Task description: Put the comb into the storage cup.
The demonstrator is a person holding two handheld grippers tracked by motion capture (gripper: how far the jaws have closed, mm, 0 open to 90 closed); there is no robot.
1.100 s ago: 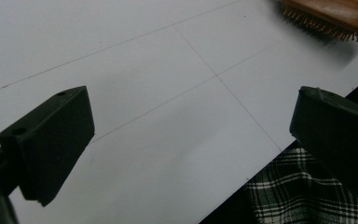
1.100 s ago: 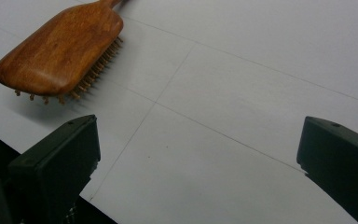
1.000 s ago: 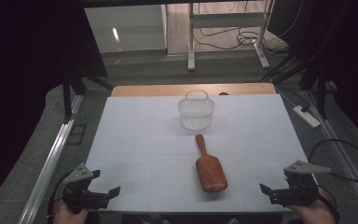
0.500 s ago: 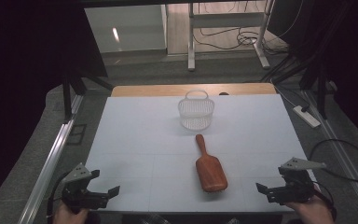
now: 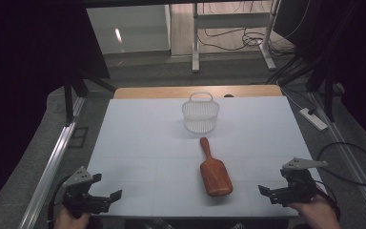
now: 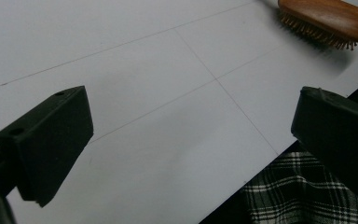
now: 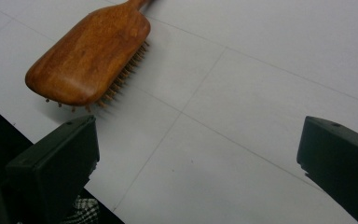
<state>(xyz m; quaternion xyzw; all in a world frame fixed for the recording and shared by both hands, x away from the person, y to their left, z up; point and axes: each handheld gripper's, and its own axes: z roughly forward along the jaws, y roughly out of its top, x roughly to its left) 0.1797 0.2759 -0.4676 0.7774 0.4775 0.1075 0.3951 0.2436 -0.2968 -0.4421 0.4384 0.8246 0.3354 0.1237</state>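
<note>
While both tools hung released at the near edge of the counter (image 5: 138, 143), the hairbrush (image 5: 215, 171) lay bristles down near the front of the white surface, its handle pointing toward the basket (image 5: 200, 115) farther back, well apart from it. The right tool (image 5: 272, 194), jaws wide, sat near the brush head; the left tool (image 5: 108, 198), jaws also spread, waited at the far corner. The approach looked just begun. Next, the right tool probably needed to close in over the brush. Compared with a second earlier, it had edged inward toward the brush; the left had barely shifted.
</note>
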